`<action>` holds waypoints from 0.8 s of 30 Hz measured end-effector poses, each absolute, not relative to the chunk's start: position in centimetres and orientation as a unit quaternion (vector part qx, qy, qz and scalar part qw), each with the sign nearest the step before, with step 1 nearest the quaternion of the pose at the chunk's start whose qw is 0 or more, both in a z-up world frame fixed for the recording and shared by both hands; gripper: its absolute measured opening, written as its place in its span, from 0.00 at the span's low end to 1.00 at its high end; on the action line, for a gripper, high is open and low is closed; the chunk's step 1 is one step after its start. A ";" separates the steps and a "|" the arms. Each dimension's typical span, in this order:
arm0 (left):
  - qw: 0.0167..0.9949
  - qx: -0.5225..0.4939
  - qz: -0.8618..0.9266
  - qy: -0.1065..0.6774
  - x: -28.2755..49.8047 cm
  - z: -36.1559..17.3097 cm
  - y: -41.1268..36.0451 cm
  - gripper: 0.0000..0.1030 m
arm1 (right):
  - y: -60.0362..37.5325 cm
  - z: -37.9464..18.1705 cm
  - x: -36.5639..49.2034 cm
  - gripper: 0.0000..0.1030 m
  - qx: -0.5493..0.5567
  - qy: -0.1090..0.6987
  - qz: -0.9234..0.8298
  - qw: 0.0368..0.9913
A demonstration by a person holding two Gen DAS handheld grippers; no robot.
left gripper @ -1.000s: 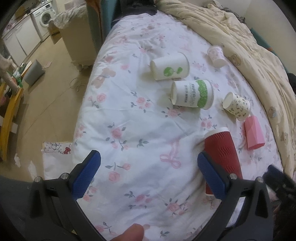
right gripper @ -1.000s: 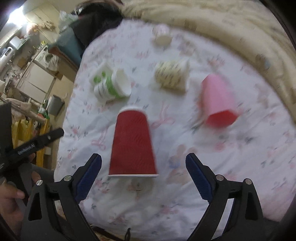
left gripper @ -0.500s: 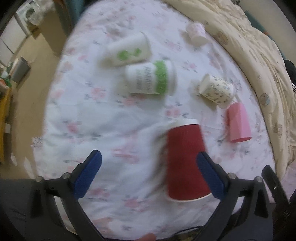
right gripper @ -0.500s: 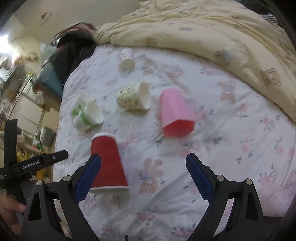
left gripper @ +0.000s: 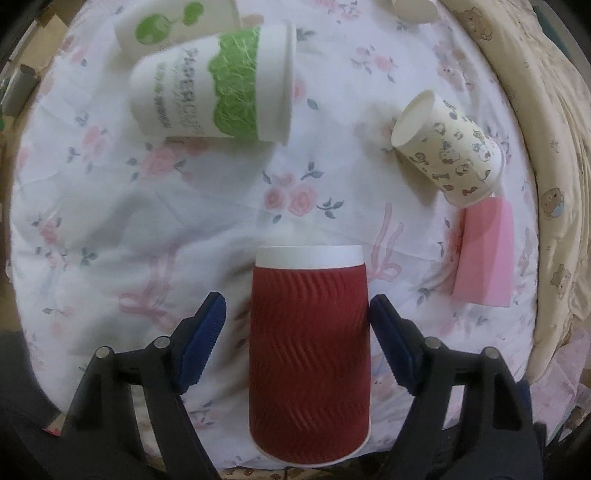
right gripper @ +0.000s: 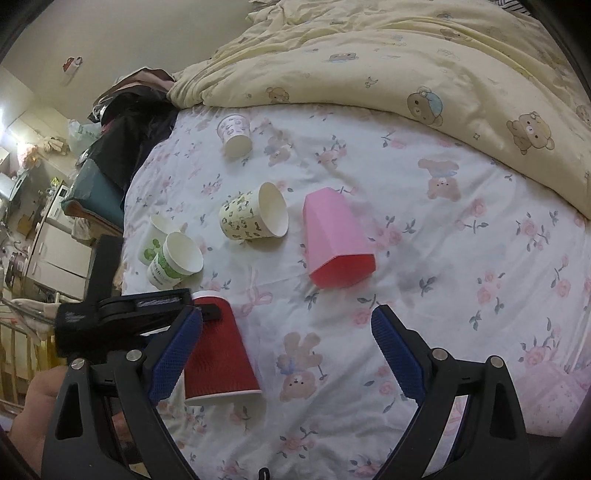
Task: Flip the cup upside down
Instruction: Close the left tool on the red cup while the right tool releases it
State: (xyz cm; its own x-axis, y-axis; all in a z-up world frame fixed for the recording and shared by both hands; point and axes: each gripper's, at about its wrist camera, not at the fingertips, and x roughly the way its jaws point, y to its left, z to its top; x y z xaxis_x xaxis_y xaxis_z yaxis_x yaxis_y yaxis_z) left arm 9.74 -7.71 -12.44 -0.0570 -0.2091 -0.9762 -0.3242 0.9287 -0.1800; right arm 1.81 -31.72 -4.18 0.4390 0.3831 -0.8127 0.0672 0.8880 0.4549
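A red ribbed paper cup [left gripper: 309,354] lies on its side on the floral bed sheet [left gripper: 110,221], its open rim toward me and its white base pointing away. My left gripper [left gripper: 297,321] is open, with one blue pad on each side of the cup; the right pad is close to its wall and the left pad stands apart from it. The cup also shows in the right wrist view [right gripper: 218,354], with the left gripper's body over its upper end. My right gripper [right gripper: 286,345] is open and empty, hovering to the right of the red cup.
Other cups lie on the sheet: a green-banded white cup [left gripper: 214,85], a green-logo cup [left gripper: 173,22], a cream patterned cup [left gripper: 447,144], a pink faceted cup [right gripper: 332,240] and a small pink-print cup [right gripper: 236,134]. A yellow bear duvet [right gripper: 424,66] borders the far side.
My left gripper has moved forward and down so that the red cup now lies between its pads. My right gripper has pulled back and to the right, away from the red cup.
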 end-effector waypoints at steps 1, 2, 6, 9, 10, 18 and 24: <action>0.659 -0.186 0.042 0.727 9.8 -12.5 -7.8 0.74 | -31.6 -4.2 1.8 0.93 0.215 0.522 0.097 0.820; 0.658 -0.188 0.038 0.728 9.8 -12.7 -8.1 0.70 | -31.4 -4.2 1.9 0.93 0.212 0.522 0.098 0.820; 0.646 -0.191 0.023 0.739 10.0 -13.4 -8.6 0.63 | -31.0 -4.3 2.1 0.93 0.206 0.525 0.100 0.820; 0.644 -0.194 0.017 0.740 9.9 -13.6 -8.6 0.62 | -30.7 -4.6 2.1 0.93 0.204 0.528 0.102 0.818; 0.647 -0.194 0.015 0.738 9.8 -13.4 -8.7 0.61 | -30.7 -4.6 2.1 0.93 0.203 0.529 0.102 0.818; 0.705 -0.188 -0.030 0.683 8.4 -7.8 -6.0 0.61 | -30.8 -4.7 2.0 0.93 0.206 0.529 0.107 0.816; 0.771 -0.161 -0.055 0.614 5.8 -2.5 -2.6 0.61 | -29.4 -5.6 1.8 0.93 0.233 0.544 0.155 0.791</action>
State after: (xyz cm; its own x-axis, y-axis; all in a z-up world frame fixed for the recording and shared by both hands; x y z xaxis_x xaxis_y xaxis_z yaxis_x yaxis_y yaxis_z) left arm 5.84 -2.62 -2.54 0.2397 -0.2827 -0.9288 -0.1128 0.9421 -0.3159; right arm 1.78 -29.39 -5.61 0.3600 0.4986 -0.7885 0.0094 0.8432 0.5375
